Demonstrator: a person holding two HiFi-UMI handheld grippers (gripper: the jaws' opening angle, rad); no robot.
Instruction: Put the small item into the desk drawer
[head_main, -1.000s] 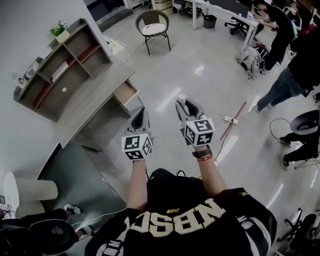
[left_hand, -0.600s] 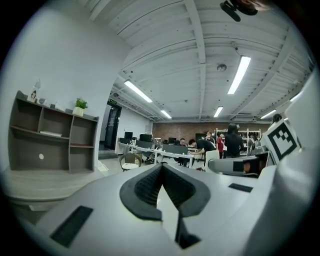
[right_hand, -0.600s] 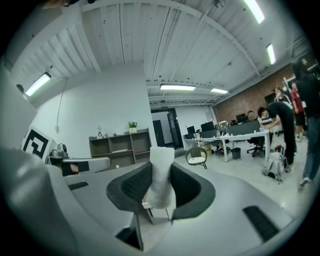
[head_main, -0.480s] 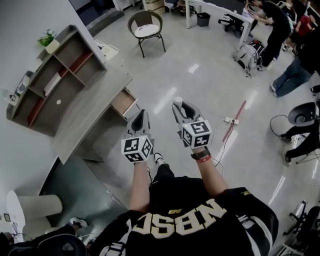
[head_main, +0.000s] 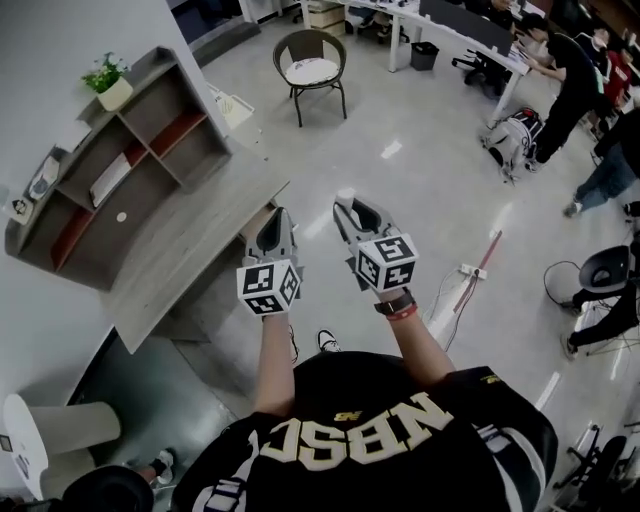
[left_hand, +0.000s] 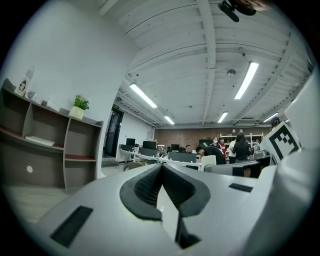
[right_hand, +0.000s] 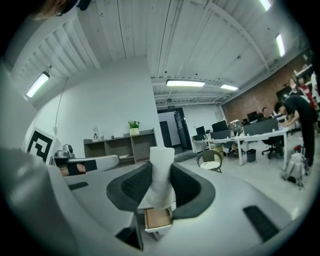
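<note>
Overhead first, the head view. Both grippers are held out ahead of the person, side by side, close to the desk (head_main: 170, 255). The left gripper (head_main: 277, 218) sits over the desk's near corner, and a strip of the open drawer (head_main: 256, 213) shows just left of it. The right gripper (head_main: 347, 205) has the small white roll (head_main: 346, 194) at its tips, poking out past the jaws. The roll is apart from the drawer, off to its right, with the left gripper between the two.

Left gripper view. The left gripper (left_hand: 161, 169) has its jaws together, ribbed pads meeting along a line with nothing between them. A shelf unit (left_hand: 45, 145) with a potted plant (left_hand: 78, 106) stands to the left.

Right gripper view. The right gripper (right_hand: 161, 187) is clamped on the small white roll (right_hand: 161, 172), one pad on each side. The roll stands upright and rises above the pads. The drawer (right_hand: 158, 218), pulled out with its wooden inside showing, appears below the roll through the jaw gap, farther off and not touching. The shelf unit (right_hand: 117, 145) stands behind.
</note>
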